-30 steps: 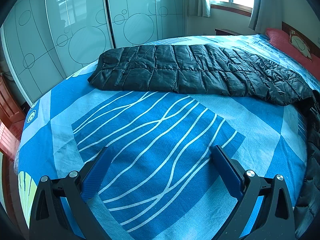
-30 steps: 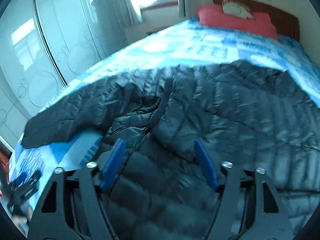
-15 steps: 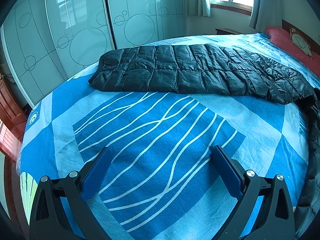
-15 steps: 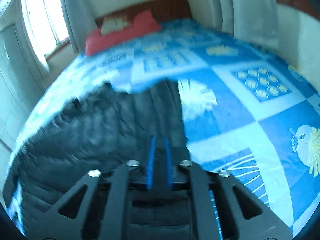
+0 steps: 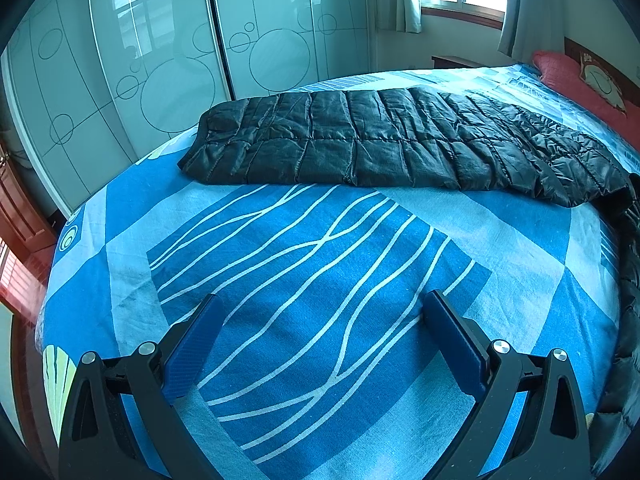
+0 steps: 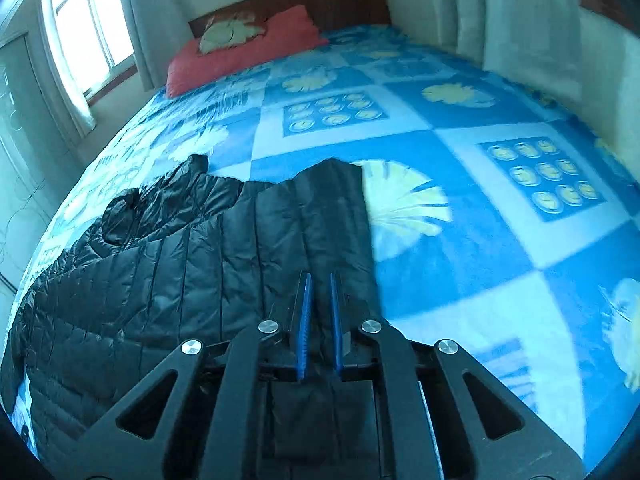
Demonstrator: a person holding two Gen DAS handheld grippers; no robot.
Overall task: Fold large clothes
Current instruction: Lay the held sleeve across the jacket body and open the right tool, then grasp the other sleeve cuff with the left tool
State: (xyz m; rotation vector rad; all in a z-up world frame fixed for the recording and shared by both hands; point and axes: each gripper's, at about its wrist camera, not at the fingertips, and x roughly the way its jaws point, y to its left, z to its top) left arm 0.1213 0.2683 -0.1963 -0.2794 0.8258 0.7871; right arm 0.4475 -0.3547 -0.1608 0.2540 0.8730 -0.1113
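Note:
A black quilted down jacket (image 5: 384,140) lies spread on the blue patterned bed (image 5: 320,264); one long part stretches across the far side in the left wrist view. My left gripper (image 5: 320,312) is open and empty, low over bare bedsheet, well short of the jacket. In the right wrist view the jacket (image 6: 168,264) covers the left half of the bed. My right gripper (image 6: 319,284) is shut on a fold of the jacket's right edge, with black fabric pinched between the blue pads (image 6: 306,320).
A red pillow (image 6: 248,48) and wooden headboard (image 6: 320,0) are at the bed's head. Glass wardrobe doors (image 5: 160,60) stand past the bed's far edge. Curtains (image 6: 520,20) hang by the right side. A dark wooden cabinet (image 5: 24,216) is at the left.
My right gripper has swung from over the jacket's middle to its right edge and closed on the fabric. The left gripper has barely moved; the jacket's far part has shifted slightly.

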